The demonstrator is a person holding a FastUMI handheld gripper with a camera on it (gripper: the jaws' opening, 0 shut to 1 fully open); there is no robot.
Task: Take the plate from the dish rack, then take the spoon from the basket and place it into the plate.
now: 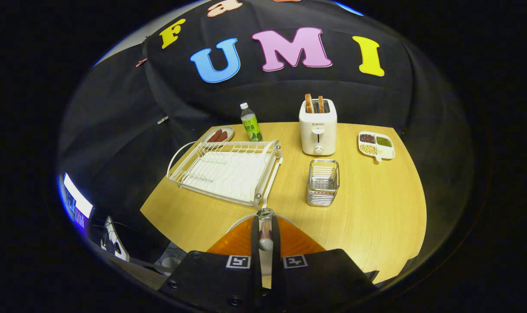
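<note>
My gripper (265,226) is shut on the spoon (265,213), a metal spoon whose shiny end sticks out just past the fingertips while the rest runs back between them. Directly under the fingers lies the orange plate (299,244) with a pale rim, on the wooden table near its front edge. The spoon's end is over the plate's far rim; I cannot tell whether it touches the plate. Just beyond the plate to the left stands the white wire dish rack (228,171), with no dishes in it. The metal basket (323,181) stands ahead to the right.
A white toaster (318,127) with two bread slices stands behind the basket. A green-labelled bottle (251,123) and a small dish of sausages (219,134) sit behind the rack. A divided dish of beans (376,145) lies at the far right of the table (376,208).
</note>
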